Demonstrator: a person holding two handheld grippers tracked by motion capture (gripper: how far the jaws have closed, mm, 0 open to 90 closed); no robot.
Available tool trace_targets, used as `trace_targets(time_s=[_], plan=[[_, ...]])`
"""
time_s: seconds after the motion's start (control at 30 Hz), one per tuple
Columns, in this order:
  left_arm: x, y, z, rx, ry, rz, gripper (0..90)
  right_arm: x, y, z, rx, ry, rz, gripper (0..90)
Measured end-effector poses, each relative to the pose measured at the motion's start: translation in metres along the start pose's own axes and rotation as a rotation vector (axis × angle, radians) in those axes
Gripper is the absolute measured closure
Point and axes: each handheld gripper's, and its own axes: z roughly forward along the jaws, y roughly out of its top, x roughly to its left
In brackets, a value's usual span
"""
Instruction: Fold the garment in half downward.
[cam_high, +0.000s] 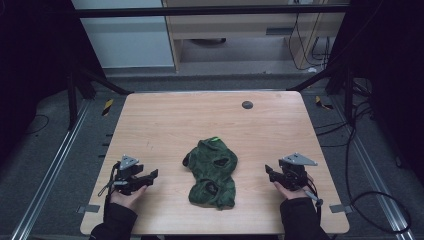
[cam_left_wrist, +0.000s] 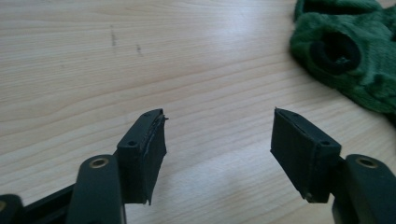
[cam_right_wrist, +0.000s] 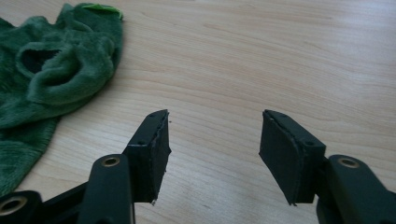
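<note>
A crumpled green fleece garment (cam_high: 212, 172) lies in the middle of the wooden table (cam_high: 165, 120), with a small bright green tag at its far edge. My left gripper (cam_high: 152, 176) rests low on the table to the garment's left, jaws open with bare wood between them. In the left gripper view the left gripper (cam_left_wrist: 219, 133) has the garment (cam_left_wrist: 348, 51) ahead at the upper right. My right gripper (cam_high: 269, 172) sits to the garment's right, also open and empty. From the right gripper (cam_right_wrist: 215, 135), the garment (cam_right_wrist: 51, 74) lies at the upper left.
A small dark round disc (cam_high: 247, 104) sits near the table's far edge. Black frame bars and loose cables surround the table on the grey floor. A pale cabinet stands beyond the far edge.
</note>
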Motion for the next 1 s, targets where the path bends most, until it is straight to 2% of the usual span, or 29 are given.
trace_targets(time_s=[0.23,0.37,0.63,0.67,0.9,1.0], plan=[[-0.008,0.002,-0.002,0.000,-0.041,0.000,44.0,0.006,0.002,-0.003,0.005,0.037,-0.001,44.0],[-0.010,0.004,-0.003,-0.003,-0.059,0.011,46.5,0.013,0.004,-0.002,0.014,0.059,-0.026,43.7],[-0.014,0.008,-0.005,-0.015,-0.085,0.018,46.1,0.026,0.014,-0.002,0.001,0.103,-0.061,42.5],[-0.016,0.011,-0.004,-0.016,-0.095,0.029,45.6,0.027,0.015,-0.002,0.002,0.107,-0.066,42.1],[-0.021,0.021,-0.001,-0.018,-0.116,0.039,43.7,0.033,0.024,-0.002,-0.012,0.141,-0.072,42.1],[-0.022,0.023,-0.001,-0.018,-0.127,0.031,43.4,0.035,0.029,-0.002,-0.010,0.146,-0.065,41.9]])
